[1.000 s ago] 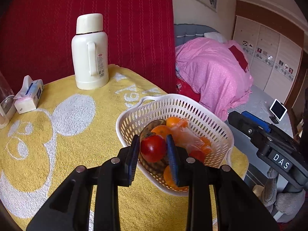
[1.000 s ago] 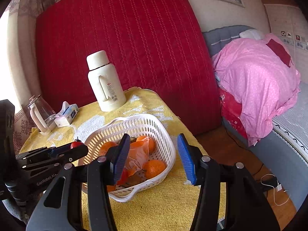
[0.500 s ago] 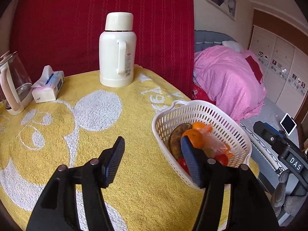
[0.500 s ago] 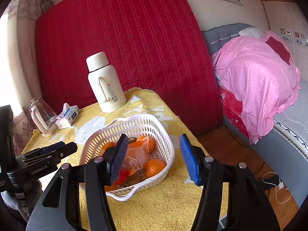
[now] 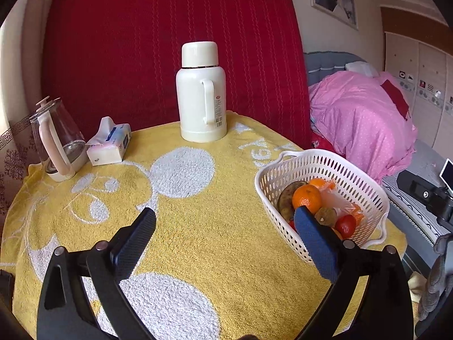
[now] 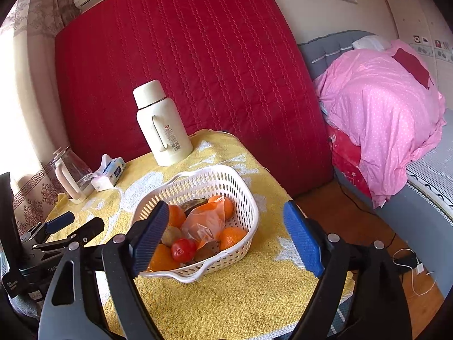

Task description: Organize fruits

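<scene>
Both tongs, left tongs (image 5: 223, 236) and right tongs (image 6: 223, 235), have just opened, empty; fruit fills the white perforated plastic basket (image 6: 240, 187), none visible on the yellow-towelled bench (image 5: 198, 204).

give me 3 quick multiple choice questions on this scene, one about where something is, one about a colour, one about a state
1. Where does the tissue pack sit?
A. Between the glass kettle and the white thermos
B. Inside the basket
C. On the bed

2. What colour is the cloth covering the table?
A. Blue with stripes
B. Yellow with white shapes
C. Plain green

3. What state is the left gripper in?
A. Shut on a tomato
B. Shut on the basket rim
C. Open with nothing between its fingers

Answers:
1. A: the pack lies on the cloth with the glass kettle on one side and the white thermos on the other.
2. B: yellow towelling with white patches.
3. C: its fingers stand wide apart over bare cloth, and the tomato lies in the basket.
</scene>
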A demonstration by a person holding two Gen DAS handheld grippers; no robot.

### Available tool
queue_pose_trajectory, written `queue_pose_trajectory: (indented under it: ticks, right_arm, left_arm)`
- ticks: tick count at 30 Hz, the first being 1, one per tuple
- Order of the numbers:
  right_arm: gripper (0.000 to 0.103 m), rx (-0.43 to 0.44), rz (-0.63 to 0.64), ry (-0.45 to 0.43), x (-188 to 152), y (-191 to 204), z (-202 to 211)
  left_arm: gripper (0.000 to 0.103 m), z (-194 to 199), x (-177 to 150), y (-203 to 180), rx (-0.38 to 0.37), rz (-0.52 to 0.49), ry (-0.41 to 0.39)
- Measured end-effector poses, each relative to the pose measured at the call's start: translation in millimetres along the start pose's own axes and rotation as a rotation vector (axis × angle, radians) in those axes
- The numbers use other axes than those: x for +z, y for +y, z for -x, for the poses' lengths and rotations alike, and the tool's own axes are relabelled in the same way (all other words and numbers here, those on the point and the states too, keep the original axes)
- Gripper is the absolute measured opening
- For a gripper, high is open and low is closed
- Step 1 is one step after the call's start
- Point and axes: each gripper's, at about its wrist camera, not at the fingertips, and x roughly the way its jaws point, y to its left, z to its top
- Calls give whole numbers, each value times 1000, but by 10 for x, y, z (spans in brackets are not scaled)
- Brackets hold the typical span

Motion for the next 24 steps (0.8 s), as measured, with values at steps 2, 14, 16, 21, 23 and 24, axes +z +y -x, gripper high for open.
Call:
queue_pose_trajectory:
  ticks: [2,14,16,21,23,24]
  right_arm:
    - [90,9,12,4,-29,29,20]
    - [96,22,134,65,-332,319,34]
    - [97,18,139,62,-342,330,44]
    - [98,13,130,58,-339,320,46]
    - [98,14,128,53,-333,319,64]
    - [98,14,130,49,-333,323,72]
  left_arm:
    - [98,36,-10,17,23,4,-9]
    - [98,165,-125,-2,130,-33,-21]
    - [98,169,-144,-22,142,-42,-17]
    - [98,215,-169,-71,153,-59,-21]
    - [98,247,-168,-93,157,-69,-30]
    - [98,264,-168,-107,160,-76,-34]
